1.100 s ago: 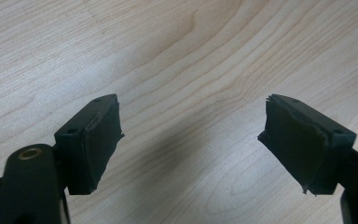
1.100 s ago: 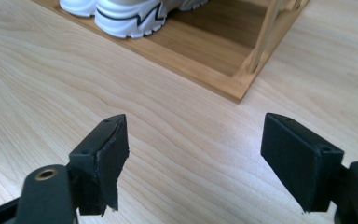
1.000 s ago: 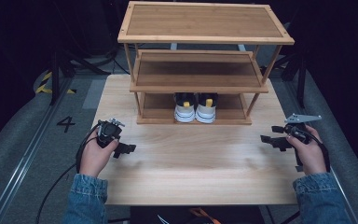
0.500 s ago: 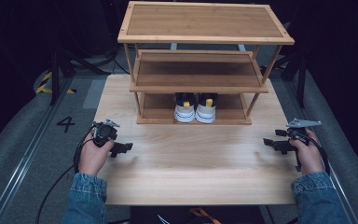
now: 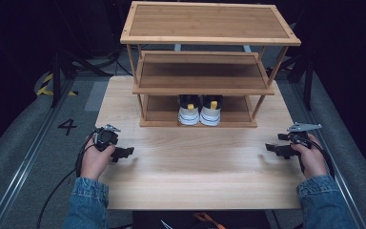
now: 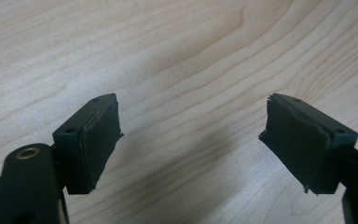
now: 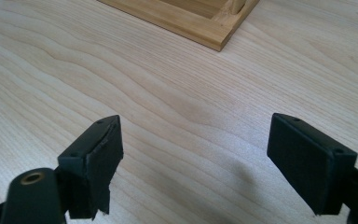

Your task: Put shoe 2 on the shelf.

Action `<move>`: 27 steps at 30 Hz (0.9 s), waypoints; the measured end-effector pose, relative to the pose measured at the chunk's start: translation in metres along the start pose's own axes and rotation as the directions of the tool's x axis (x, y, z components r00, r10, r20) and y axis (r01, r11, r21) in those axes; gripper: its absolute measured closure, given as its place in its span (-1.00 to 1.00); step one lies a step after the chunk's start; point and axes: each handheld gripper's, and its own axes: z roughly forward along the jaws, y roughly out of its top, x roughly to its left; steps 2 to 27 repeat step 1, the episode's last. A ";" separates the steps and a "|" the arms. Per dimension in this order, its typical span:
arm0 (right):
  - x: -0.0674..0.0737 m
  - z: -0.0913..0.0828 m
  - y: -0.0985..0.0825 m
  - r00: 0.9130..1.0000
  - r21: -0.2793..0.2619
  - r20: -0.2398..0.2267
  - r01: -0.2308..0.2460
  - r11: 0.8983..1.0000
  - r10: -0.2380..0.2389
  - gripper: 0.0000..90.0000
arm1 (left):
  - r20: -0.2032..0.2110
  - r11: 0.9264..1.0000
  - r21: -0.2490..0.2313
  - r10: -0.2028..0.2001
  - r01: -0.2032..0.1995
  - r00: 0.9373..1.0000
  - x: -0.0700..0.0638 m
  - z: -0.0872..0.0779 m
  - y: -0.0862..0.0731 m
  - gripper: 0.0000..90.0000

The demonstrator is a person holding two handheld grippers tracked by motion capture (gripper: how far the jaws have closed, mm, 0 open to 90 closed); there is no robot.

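My left tongs sit low over the bare wood at the left side of the surface, spread wide with nothing between them; in the left gripper view I see only pale grain in the gap. My right tongs hang near the right edge of the surface, equally wide and empty, and in the right gripper view they point toward a corner of the rack's base. Both are well apart from each other and from the wooden shoe rack at the far side. On its bottom shelf stands a pair of white shoes with black and yellow trim, side by side; I can read no brand on them. On the grey floor to the left, I read a painted "4".
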 end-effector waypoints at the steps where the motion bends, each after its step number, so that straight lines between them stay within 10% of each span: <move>1: 0.000 0.000 0.000 1.000 -0.001 -0.001 0.004 1.000 -0.004 -0.58 | 0.002 1.000 0.005 -0.002 0.002 1.000 0.000 0.000 0.000 -0.58; 27: 0.000 0.000 0.000 1.000 -0.001 -0.001 0.004 1.000 -0.004 -0.58 | 0.002 1.000 0.005 -0.002 0.002 1.000 0.000 0.000 0.000 -0.58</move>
